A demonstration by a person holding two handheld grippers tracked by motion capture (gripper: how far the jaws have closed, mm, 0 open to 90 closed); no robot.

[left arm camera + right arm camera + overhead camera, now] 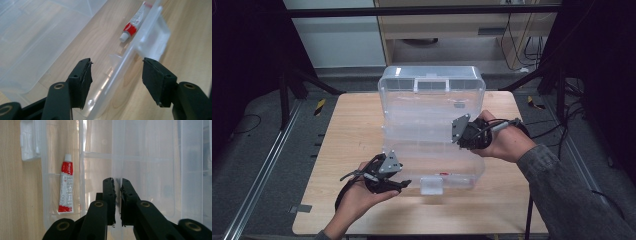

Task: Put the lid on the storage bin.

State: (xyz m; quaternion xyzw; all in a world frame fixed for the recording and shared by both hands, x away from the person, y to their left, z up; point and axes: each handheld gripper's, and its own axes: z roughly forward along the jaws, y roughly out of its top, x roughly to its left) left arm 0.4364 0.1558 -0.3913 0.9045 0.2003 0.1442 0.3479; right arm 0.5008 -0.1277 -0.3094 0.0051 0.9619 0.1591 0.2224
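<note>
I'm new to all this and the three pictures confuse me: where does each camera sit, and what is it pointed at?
High view: above the person's side, looking forward and down on the wooden table and clear plastic case; both hands and forearms show.
Left gripper view: on the left gripper, jaws apart around the case's front wall.
Right gripper view: on the right gripper, jaws shut on a clear wall.
Both gripper views share the red-and-white tube.

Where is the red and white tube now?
The tube lies inside the clear box, by its front wall near the latch.
</note>
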